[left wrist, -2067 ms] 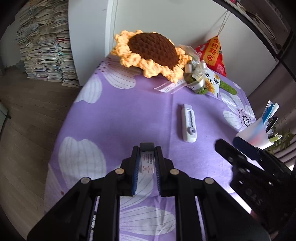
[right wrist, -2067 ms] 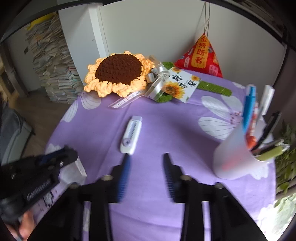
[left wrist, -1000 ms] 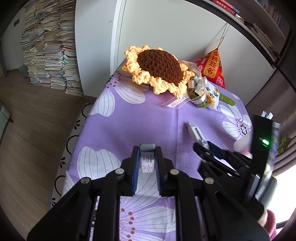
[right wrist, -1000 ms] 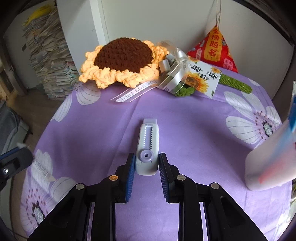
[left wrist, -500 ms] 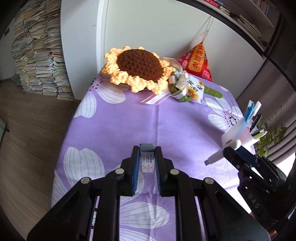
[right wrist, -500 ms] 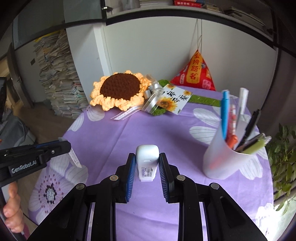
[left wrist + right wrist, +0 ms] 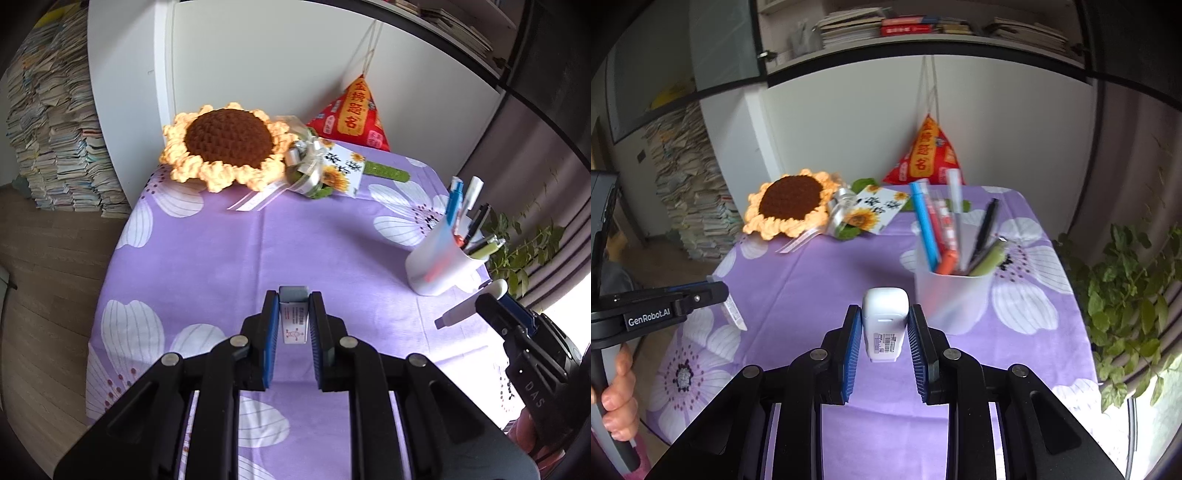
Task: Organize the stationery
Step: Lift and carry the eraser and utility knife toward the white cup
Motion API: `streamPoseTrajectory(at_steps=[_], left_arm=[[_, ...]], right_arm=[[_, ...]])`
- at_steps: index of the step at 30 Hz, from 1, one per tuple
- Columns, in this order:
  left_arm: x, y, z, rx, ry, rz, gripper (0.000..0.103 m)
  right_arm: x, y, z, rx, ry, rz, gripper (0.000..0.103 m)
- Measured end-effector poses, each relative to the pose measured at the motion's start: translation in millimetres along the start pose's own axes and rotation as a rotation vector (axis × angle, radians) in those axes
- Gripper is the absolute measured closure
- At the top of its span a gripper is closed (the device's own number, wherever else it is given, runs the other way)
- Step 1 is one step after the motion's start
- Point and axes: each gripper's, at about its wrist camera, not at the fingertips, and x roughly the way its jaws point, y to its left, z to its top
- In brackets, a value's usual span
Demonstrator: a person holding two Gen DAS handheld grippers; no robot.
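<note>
Both wrist views look down from above the near edge; both show the table (image 7: 221, 258) and pen cup (image 7: 955, 291)

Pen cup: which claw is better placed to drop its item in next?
Right. The right claw holds the white utility knife lifted just short of the pen cup; the left claw, holding a small eraser, sits farther off.

Colours and patterns on the table

Tablecloth (image 7: 229, 258) purple with white flower print. Crocheted sunflower (image 7: 225, 142) brown centre, yellow-orange petals. Pouch (image 7: 354, 114) red with yellow panel. Cup (image 7: 955, 291) white. Cutter (image 7: 885, 323) white; pen (image 7: 925, 225) blue.
</note>
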Motion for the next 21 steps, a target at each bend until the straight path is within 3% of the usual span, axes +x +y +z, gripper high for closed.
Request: streamPoseTrajectory(at_steps=[12, 21], left_arm=[[-11, -67, 2, 0.09, -0.032, -0.051, 0.089], [-17, -125, 37, 0.166, -0.086, -0.126, 0.089]], right_arm=[[-34, -49, 5, 0.087, -0.096, 0.004, 0.077], [-50, -79, -2, 0.138, -0.126, -0.002, 0.077]])
